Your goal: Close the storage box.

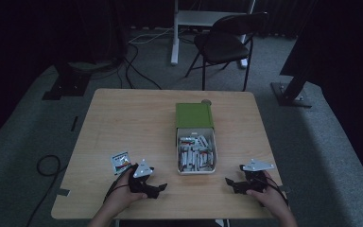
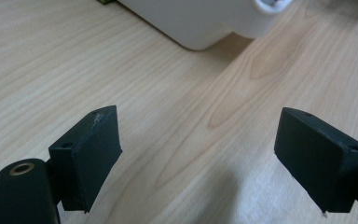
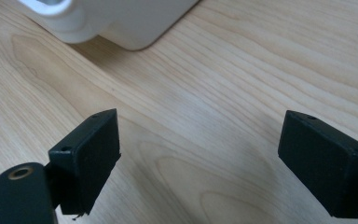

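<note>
Near the front edge, left: the left hand-held gripper (image 1: pixel 157 187) is held low over the pale wood-grain tabletop (image 1: pixel 137 118), its blocky black jaws spread wide with nothing between them.
Near the front edge, right: the right hand-held gripper (image 1: pixel 232 183) is likewise held wide open and empty.
Tabletop centre: a white rounded-corner plastic box (image 1: pixel 196 153) of small packets is set, with a green lid (image 1: pixel 194 115) touching its far end.
Left front edge: a small flat printed packet (image 1: pixel 120 161) is laid just beside the left hand-held gripper.
</note>
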### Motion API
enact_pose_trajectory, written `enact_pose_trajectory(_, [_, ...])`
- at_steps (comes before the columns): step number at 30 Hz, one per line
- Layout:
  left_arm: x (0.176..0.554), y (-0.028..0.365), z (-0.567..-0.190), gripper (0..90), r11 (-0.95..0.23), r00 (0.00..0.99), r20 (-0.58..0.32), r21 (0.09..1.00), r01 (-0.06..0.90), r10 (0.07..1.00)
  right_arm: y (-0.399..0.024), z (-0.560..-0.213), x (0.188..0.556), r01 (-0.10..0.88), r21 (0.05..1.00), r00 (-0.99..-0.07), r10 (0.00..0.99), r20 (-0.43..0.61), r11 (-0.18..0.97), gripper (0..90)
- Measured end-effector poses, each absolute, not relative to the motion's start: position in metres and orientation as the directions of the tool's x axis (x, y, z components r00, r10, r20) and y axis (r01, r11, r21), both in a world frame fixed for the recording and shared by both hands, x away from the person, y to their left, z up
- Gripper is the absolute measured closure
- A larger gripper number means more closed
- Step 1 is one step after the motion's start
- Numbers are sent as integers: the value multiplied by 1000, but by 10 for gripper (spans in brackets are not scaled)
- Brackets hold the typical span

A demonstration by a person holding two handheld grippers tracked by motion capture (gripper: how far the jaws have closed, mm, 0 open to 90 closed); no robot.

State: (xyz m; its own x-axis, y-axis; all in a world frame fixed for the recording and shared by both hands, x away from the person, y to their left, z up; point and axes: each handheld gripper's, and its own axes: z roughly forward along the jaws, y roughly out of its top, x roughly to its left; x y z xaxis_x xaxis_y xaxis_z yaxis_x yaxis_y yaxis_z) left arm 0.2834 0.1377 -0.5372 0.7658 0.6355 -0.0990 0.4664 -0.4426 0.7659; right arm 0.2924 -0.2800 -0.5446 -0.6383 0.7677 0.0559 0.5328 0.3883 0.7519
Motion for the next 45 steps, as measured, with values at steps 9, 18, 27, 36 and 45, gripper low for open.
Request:
enact_pose_trajectory(9, [291, 134, -530, 152, -364, 757, -116, 823, 435, 643, -269, -542, 292, 517, 753, -665, 745, 53, 408, 124])
enact_pose_trajectory(18, [298, 128, -519, 152, -333, 755, -98, 855, 397, 648, -261, -531, 293, 495, 790, -673, 734, 87, 361, 124])
enact_pose_trajectory(27, [302, 117, -510, 152, -313, 766, -80, 882, 353, 638, -253, -514, 296, 455, 837, -685, 720, 111, 304, 124])
enact_pose_trajectory(36, [306, 108, -507, 152, -288, 774, -77, 902, 323, 629, -249, -505, 303, 440, 860, -701, 697, 149, 259, 125])
enact_pose_trajectory(45, [311, 103, -508, 152, -293, 771, -71, 900, 323, 633, -250, -509, 313, 460, 862, -687, 700, 194, 213, 127])
